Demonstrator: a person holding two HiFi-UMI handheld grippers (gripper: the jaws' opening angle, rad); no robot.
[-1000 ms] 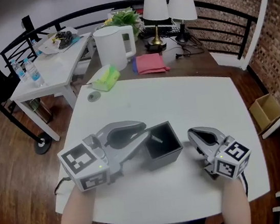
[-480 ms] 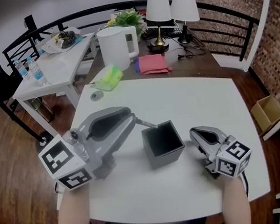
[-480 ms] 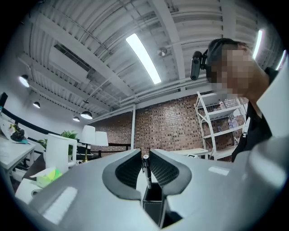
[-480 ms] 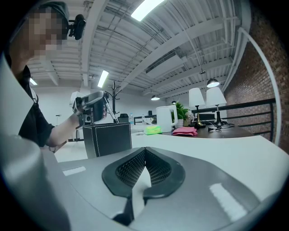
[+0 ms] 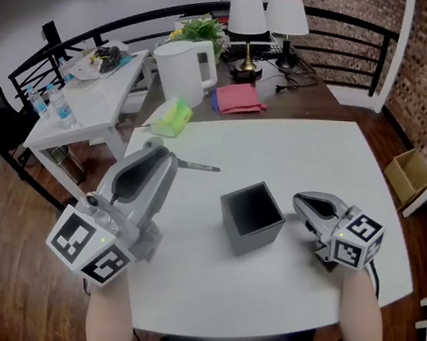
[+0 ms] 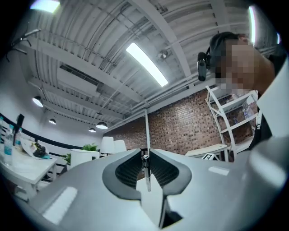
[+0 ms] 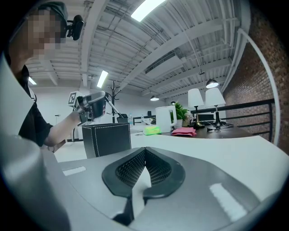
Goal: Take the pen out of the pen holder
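Observation:
My left gripper (image 5: pixel 174 162) is raised over the left part of the white table (image 5: pixel 306 153) and is shut on a thin grey pen (image 5: pixel 199 165). The pen sticks out to the right from the jaws, clear of the holder. In the left gripper view the pen (image 6: pixel 146 149) stands upright between the closed pads of my left gripper (image 6: pixel 146 164). The black square pen holder (image 5: pixel 253 216) stands on the table's middle, its inside dark. My right gripper (image 5: pixel 311 206) rests shut just right of the holder, nothing in it; from my right gripper (image 7: pixel 144 158) the holder (image 7: pixel 106 139) is seen to the left.
Behind the white table a brown desk carries a white kettle (image 5: pixel 181 71), a pink cloth (image 5: pixel 236 98), a green packet (image 5: pixel 174 118), a plant and two lamps (image 5: pixel 266 18). Another white table (image 5: pixel 86 105) with bottles stands at the back left. A railing runs behind.
My left gripper has lifted the pen up out of the holder and carried it left and away from it. The right gripper has stayed still beside the holder.

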